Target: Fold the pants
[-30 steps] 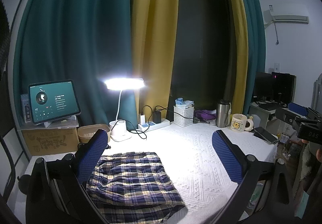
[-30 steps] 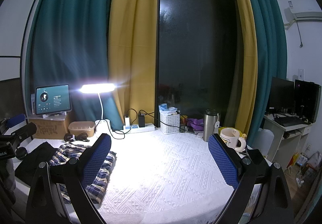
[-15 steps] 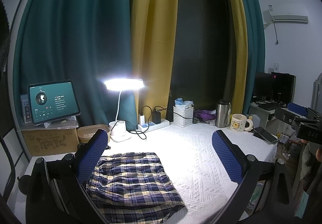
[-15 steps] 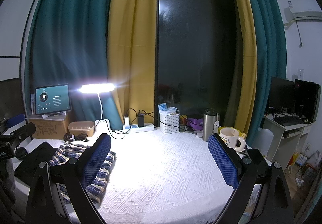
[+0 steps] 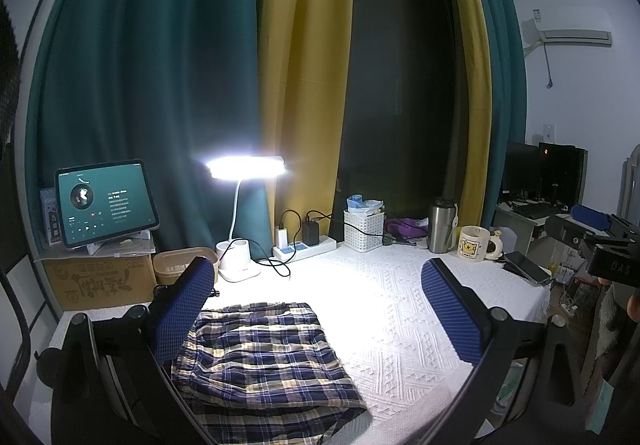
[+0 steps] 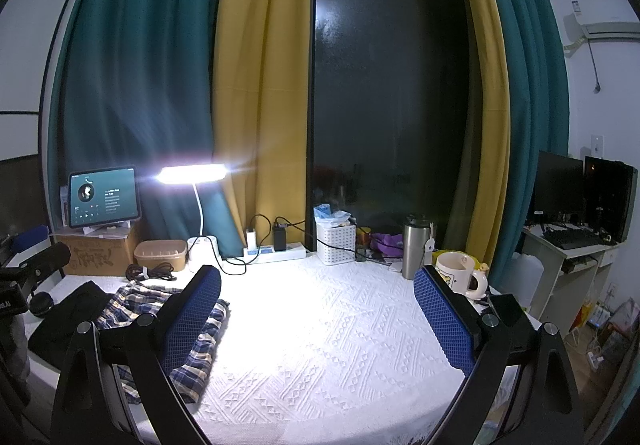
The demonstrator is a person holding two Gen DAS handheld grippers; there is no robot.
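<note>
Both grippers, left (image 5: 320,309) and right (image 6: 316,309), hover spread and empty above apparently folded plaid pants (image 5: 260,361); a careless snag could undo the layers.

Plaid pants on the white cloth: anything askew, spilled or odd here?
Nothing stands out. The plaid pants lie folded into a compact stack on the white tablecloth, edges a bit uneven. Both tongs, left and right, are open and hold nothing. The mug stands upright.
</note>
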